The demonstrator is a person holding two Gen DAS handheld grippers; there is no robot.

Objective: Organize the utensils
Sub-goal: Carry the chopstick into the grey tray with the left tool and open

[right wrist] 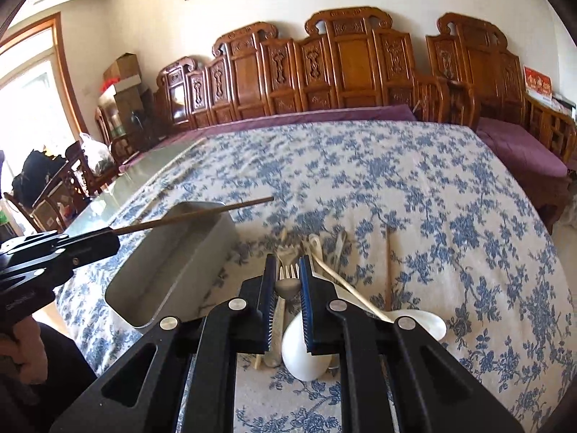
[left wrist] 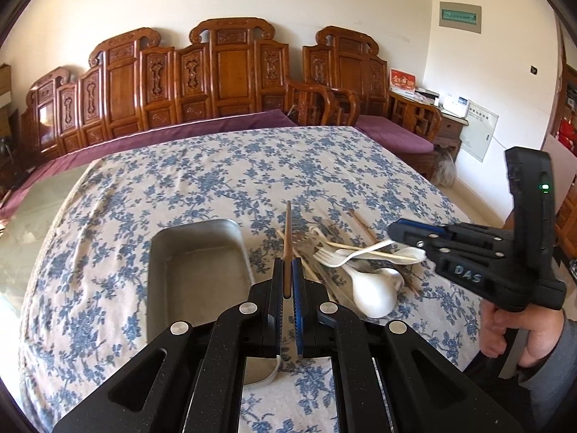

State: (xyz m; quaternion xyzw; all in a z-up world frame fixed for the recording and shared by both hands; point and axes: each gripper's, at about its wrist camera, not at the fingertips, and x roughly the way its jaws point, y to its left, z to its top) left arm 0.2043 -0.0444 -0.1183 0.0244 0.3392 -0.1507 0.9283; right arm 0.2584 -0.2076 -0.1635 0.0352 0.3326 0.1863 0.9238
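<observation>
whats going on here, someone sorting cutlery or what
A person is sorting utensils with a handheld gripper in each hand. The left gripper is shut on a brown wooden chopstick, held beside the empty grey metal rectangular tray. The right gripper is over the pile on the blue floral tablecloth, its jaws around a silver metal spoon. White plastic forks and spoons remain unsorted.

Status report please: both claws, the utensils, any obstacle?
Left claw shut on brown wooden chopstick. Right claw gripping grey metal spoon. Grey metal tray empty. Nothing blocking.
</observation>
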